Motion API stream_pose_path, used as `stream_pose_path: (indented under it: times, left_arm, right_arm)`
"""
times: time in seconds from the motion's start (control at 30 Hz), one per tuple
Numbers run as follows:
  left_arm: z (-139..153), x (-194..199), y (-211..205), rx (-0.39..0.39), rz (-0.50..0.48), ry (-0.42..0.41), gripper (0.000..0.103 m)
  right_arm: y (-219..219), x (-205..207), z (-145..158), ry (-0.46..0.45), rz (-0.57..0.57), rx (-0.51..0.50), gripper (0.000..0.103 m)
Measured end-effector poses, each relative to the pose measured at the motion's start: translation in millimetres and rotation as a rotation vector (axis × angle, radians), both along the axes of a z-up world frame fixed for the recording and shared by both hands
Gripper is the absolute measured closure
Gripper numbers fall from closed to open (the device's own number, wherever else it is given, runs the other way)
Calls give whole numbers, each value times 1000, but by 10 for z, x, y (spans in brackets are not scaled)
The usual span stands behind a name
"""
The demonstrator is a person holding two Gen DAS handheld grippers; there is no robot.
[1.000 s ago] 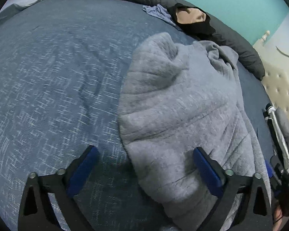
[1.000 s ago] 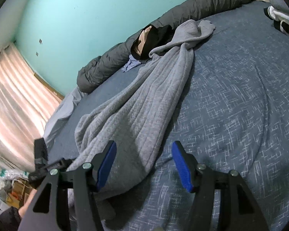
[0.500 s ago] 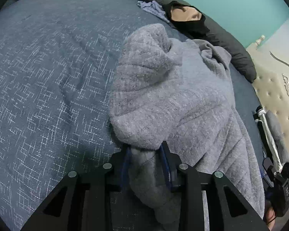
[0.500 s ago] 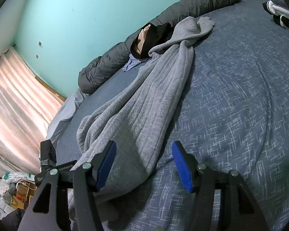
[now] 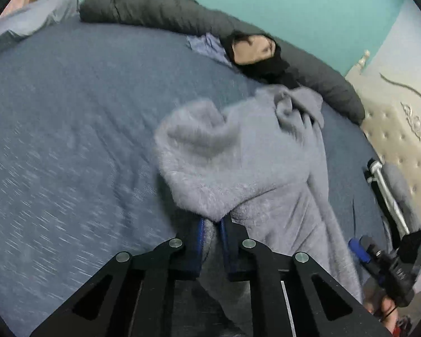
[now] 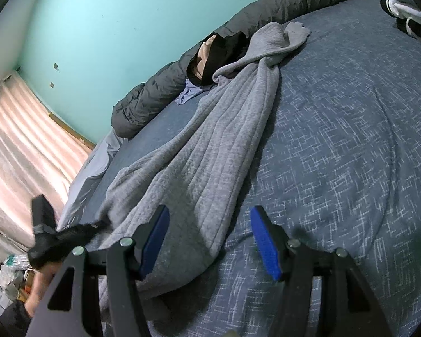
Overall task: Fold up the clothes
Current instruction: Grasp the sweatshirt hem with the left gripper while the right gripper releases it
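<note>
right wrist view: bed (image 6: 350,140) covered by a blue cross-hatch patterned sheet, teal wall (image 6: 112,22) behind, pink curtain (image 6: 19,140) at left. a grey sweater (image 6: 210,154) lies lengthwise across the bed (far end by a dark rolled duvet (image 6: 280,2)). right claw (image 6: 210,241) spread over the sweater's near edge. left claw (image 5: 212,236) has just been closing, pinching a sweater fold.

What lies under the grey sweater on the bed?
The grey sweater lies on the blue patterned bedspread, which shows all around it. Its far end reaches the black garment by the dark rolled duvet. Anything beneath the sweater's folds is covered.
</note>
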State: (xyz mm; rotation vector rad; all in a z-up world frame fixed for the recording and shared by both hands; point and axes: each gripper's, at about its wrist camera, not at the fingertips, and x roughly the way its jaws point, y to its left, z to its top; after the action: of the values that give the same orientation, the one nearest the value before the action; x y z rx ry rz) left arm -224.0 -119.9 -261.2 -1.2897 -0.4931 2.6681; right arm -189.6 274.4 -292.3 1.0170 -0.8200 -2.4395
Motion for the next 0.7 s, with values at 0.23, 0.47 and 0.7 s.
stream_pose_path:
  times: [0.23,0.47,0.7]
  left_arm:
    - [405,-1,-437,-74,73,52,95]
    - [203,9,-668,-99,102,6,95]
    - [49,22,-820,-92,120,-13,95]
  right_arm:
    - [-40,32,10,-1,5,7,42]
    - [-17,-19,-19,-24,6,12,41]
    - [60,-104,-108,-61,-20,6,35]
